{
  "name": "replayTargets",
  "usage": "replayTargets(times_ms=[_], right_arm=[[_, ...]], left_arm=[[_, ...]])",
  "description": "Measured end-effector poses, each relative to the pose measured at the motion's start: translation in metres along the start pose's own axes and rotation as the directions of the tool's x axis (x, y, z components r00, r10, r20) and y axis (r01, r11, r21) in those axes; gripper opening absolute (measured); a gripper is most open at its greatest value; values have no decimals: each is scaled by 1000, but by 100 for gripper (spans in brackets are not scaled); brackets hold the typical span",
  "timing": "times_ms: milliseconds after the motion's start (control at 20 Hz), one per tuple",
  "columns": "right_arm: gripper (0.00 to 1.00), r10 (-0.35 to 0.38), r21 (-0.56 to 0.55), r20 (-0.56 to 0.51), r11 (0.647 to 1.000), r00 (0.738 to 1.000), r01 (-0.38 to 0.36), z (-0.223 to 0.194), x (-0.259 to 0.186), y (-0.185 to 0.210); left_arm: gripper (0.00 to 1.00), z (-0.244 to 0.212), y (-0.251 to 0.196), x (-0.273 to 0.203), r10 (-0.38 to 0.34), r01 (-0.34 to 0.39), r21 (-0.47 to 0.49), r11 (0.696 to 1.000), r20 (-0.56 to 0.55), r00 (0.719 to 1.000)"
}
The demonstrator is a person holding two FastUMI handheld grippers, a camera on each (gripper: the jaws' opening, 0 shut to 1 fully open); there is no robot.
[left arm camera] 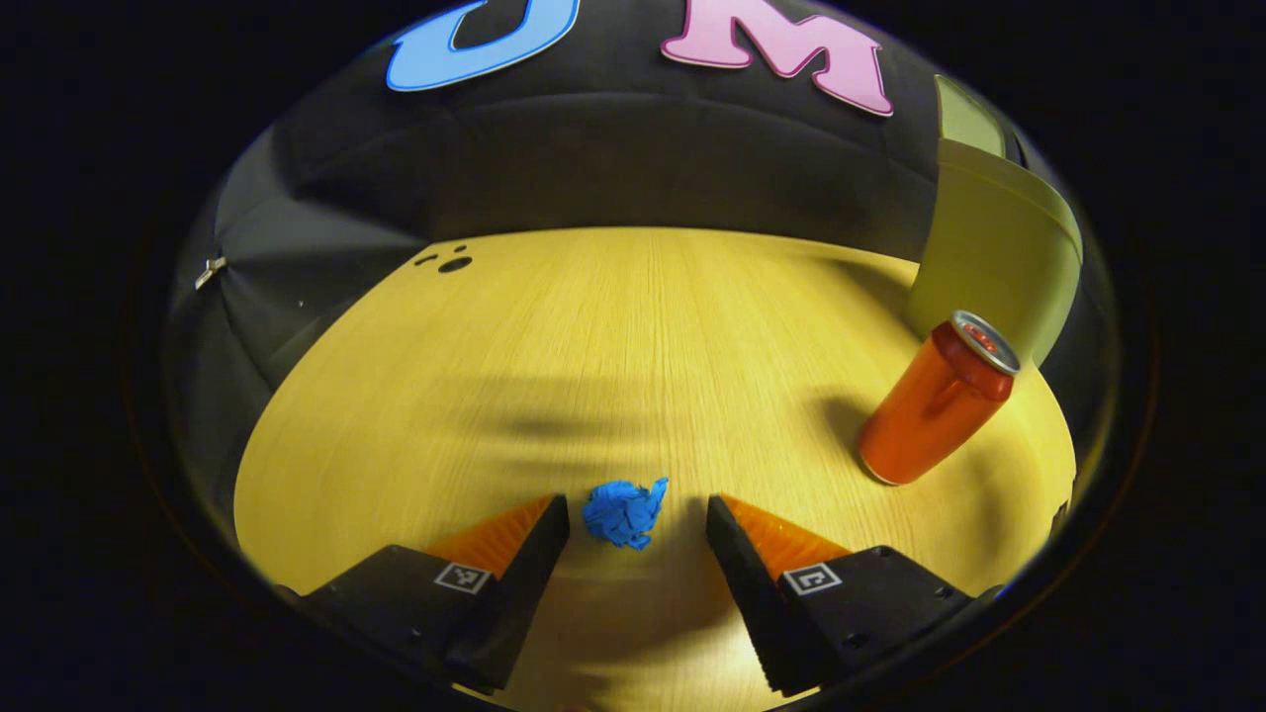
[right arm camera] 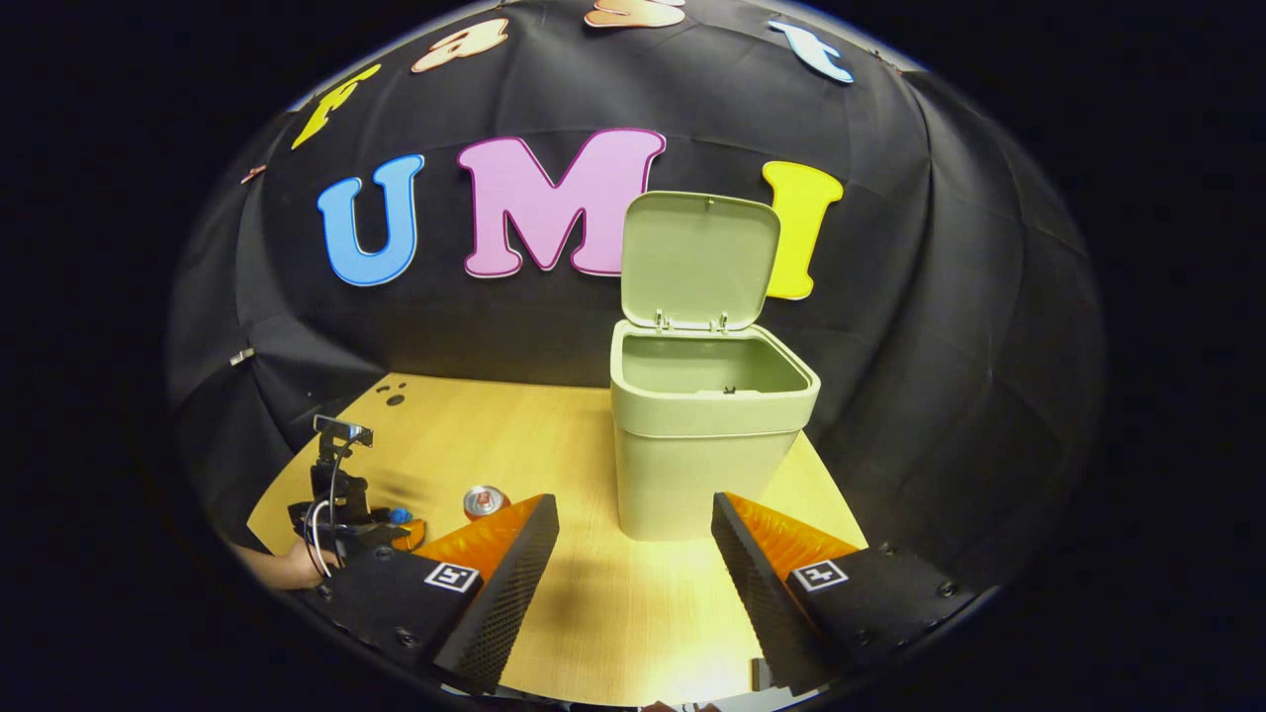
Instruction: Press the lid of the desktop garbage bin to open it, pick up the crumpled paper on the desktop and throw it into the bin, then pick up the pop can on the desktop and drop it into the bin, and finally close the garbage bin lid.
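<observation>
A blue crumpled paper (left arm camera: 624,512) lies on the wooden desktop (left arm camera: 613,346), between the tips of my open left gripper (left arm camera: 637,510), untouched by either finger. An orange pop can (left arm camera: 936,400) stands to its right, in front of the pale green bin (left arm camera: 999,257). In the right gripper view the bin (right arm camera: 700,435) stands with its lid (right arm camera: 698,259) raised upright and its inside bare. My right gripper (right arm camera: 633,514) is open, hanging in front of the bin with nothing between its fingers. Far left in that view, the left gripper (right arm camera: 341,504) sits low by the paper (right arm camera: 400,515) and can top (right arm camera: 484,500).
A hand (right arm camera: 287,566) holds the left gripper at the desk's near left edge. Small dark holes (left arm camera: 450,262) mark the desktop's far left corner. Black cloth walls close the desk at the back and sides.
</observation>
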State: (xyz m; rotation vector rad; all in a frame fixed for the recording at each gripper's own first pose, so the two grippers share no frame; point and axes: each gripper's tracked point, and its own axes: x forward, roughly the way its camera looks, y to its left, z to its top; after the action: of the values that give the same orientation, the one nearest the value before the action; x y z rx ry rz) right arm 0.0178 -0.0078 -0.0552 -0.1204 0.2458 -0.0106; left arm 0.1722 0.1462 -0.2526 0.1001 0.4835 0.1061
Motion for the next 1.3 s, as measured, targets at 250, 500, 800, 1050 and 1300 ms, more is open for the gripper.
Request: replayTargets(times_ms=[250,500,800,1050,1300], right_arm=[[98,1,15,-16,1000,1000,0,-5,7,-5],[98,2,11,-26,1000,1000,-1,-10,10,-10],[98,-3,32,-23,999,1000,3,-12,13,-26],[98,-3,57,-17,998,1000,4,-15,18,-46],[98,-27,102,-12,994,1000,28,-21,23,-78]], left_arm=[[72,1,-3,5,-7,7,10,1000,5,1000],[44,5,-3,5,-2,2,12,1000,21,1000],[35,24,-9,-13,-15,11,53,999,64,998],[35,88,-40,-70,-79,57,119,991,183,980],[32,187,-106,-138,-221,165,198,966,303,927]])
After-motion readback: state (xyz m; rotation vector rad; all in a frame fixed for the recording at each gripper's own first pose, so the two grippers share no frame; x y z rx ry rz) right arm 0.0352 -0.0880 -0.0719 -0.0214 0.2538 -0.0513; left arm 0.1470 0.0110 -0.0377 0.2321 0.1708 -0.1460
